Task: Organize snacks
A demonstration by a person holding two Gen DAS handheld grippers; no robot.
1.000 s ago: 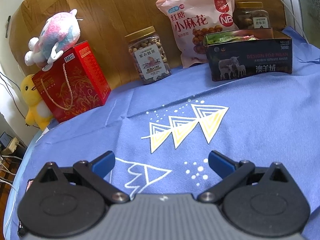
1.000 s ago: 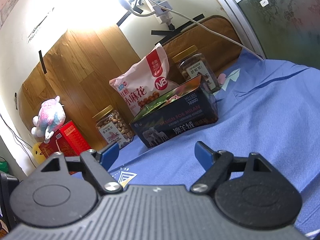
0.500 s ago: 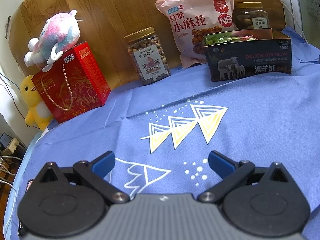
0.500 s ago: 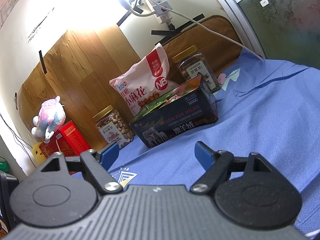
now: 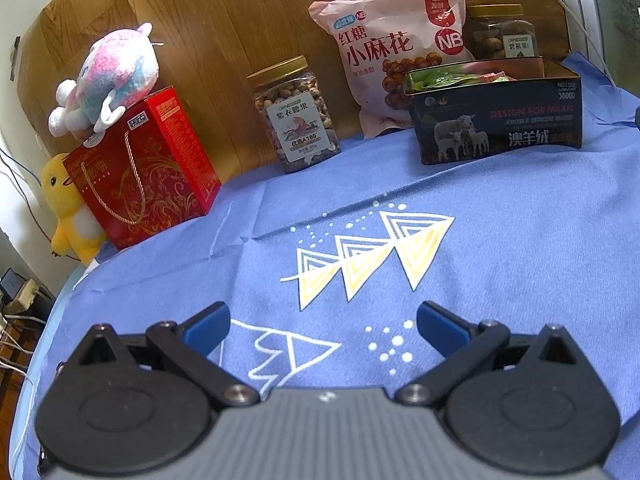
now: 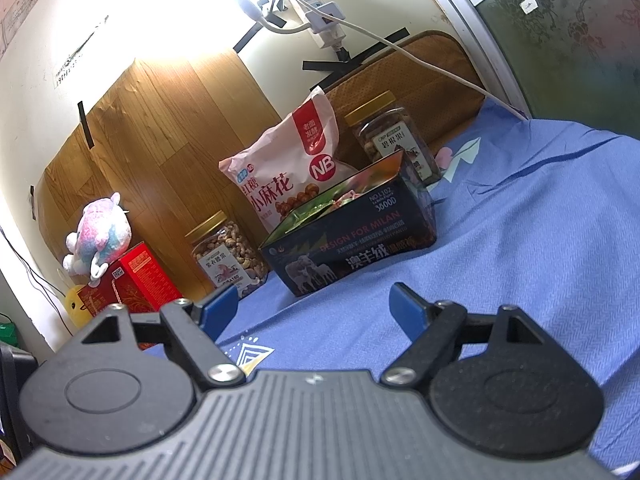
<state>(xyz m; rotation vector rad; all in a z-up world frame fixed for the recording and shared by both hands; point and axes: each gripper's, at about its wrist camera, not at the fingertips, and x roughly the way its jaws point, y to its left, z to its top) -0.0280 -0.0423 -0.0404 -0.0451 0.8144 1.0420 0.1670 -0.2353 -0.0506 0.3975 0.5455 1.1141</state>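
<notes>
A dark open box (image 5: 496, 120) with sheep on its side holds green and pink snack packets at the back right; it also shows in the right wrist view (image 6: 352, 240). Behind it stand a pink snack bag (image 5: 396, 52) and a gold-lidded nut jar (image 5: 502, 34). Another nut jar (image 5: 296, 116) stands left of the bag. My left gripper (image 5: 324, 328) is open and empty, low over the blue cloth, well short of the snacks. My right gripper (image 6: 314, 308) is open and empty, in front of the box.
A red gift box (image 5: 144, 168) with a pink plush toy (image 5: 108, 76) on top stands at the back left, a yellow plush (image 5: 68, 208) beside it. A wooden panel (image 5: 224, 20) backs the row. The blue cloth (image 5: 520, 240) ends at the left edge. A cable (image 6: 420, 60) hangs from a power strip.
</notes>
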